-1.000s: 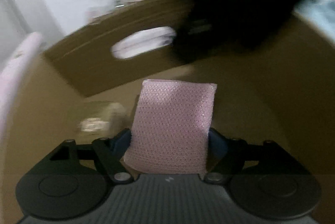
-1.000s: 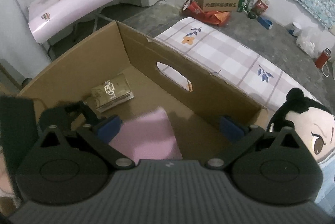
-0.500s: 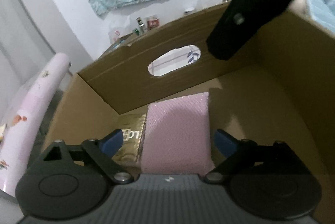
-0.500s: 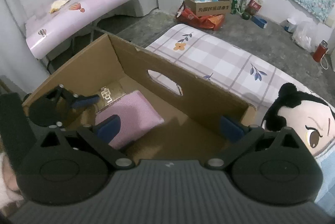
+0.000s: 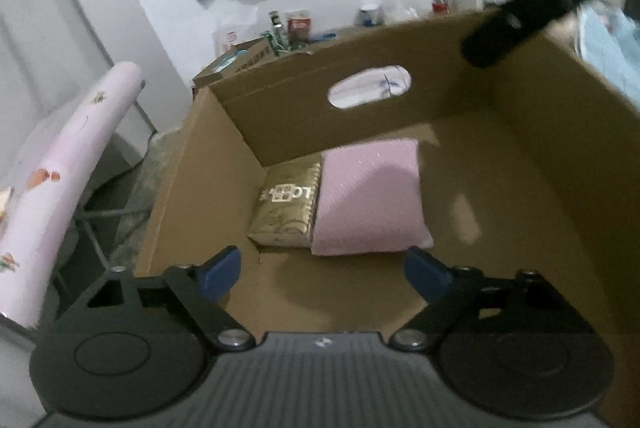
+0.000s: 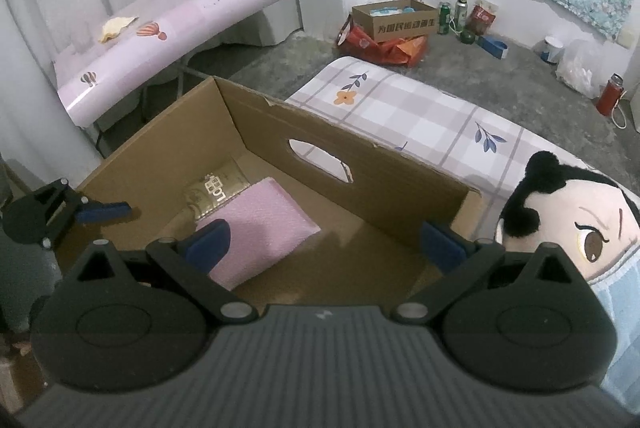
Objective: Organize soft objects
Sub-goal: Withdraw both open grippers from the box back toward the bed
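Observation:
A pink soft pad (image 5: 370,195) lies flat on the floor of the open cardboard box (image 5: 400,115), touching a gold packet (image 5: 286,205) on its left. My left gripper (image 5: 323,272) hangs above the box's near edge, back from the pad. Its jaws are closing with nothing between them. From the right wrist view, the pink pad (image 6: 260,228) and gold packet (image 6: 218,191) sit in the box (image 6: 380,187), with a left fingertip (image 6: 104,211) over the left wall. My right gripper (image 6: 324,244) is open and empty above the box. A plush doll (image 6: 568,224) lies right of the box.
The box rests on a bed with a checked sheet (image 6: 420,115). A pink-covered folding table (image 6: 180,23) stands to the left. On the floor by the far wall are a small carton (image 6: 400,19), bottles and a red flask (image 6: 610,93).
My left gripper let go of the pink pad, which now lies in the box beside the gold packet. The gripper drew back and up. The right gripper barely moved.

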Demonstrator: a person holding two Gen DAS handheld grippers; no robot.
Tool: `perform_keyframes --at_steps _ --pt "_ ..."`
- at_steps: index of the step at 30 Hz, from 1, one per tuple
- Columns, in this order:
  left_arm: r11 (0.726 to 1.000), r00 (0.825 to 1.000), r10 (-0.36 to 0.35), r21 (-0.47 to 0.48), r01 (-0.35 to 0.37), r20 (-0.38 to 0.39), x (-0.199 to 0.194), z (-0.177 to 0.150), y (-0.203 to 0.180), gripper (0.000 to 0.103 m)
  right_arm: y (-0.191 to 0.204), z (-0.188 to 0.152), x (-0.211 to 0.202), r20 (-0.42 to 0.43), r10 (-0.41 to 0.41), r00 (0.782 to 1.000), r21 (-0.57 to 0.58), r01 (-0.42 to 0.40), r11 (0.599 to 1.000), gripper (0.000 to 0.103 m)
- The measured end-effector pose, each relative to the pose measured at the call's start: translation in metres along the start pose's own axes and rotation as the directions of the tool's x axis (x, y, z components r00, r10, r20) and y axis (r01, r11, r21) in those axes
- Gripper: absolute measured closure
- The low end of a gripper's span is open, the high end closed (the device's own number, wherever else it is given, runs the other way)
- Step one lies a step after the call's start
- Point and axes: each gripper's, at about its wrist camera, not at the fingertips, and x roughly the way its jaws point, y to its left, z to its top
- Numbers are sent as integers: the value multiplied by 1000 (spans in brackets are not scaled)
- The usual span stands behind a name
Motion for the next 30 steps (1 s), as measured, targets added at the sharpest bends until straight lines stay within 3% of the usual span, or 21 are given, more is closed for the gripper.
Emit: perform_keyframes --at_steps 5,8,12,15,17,22,30 --pt "994 992 -103 23 105 -74 17 1 -8 28 -8 2 -5 28 -23 999 11 23 1000 1" --pt "997 991 -78 20 81 -107 35 -1 -13 36 -17 1 -6 35 -4 999 42 2 999 1" --pt "997 995 -67 -43 64 -77 56 5 -5 33 -23 -2 -4 41 -12 999 47 10 999 1" --pt "994 992 -87 -81 80 -95 71 10 3 37 -28 -1 -3 41 -11 999 61 9 998 1" --pt "993 995 -62 -107 53 -76 76 13 9 39 -29 -1 -1 38 -13 999 59 10 998 1" --pt "972 994 -78 -227 60 -71 87 20 24 46 -29 -3 0 42 -14 999 49 11 999 1" --pt "957 994 -79 -286 54 -74 90 26 22 42 -31 -4 0 39 -10 999 60 8 998 1"
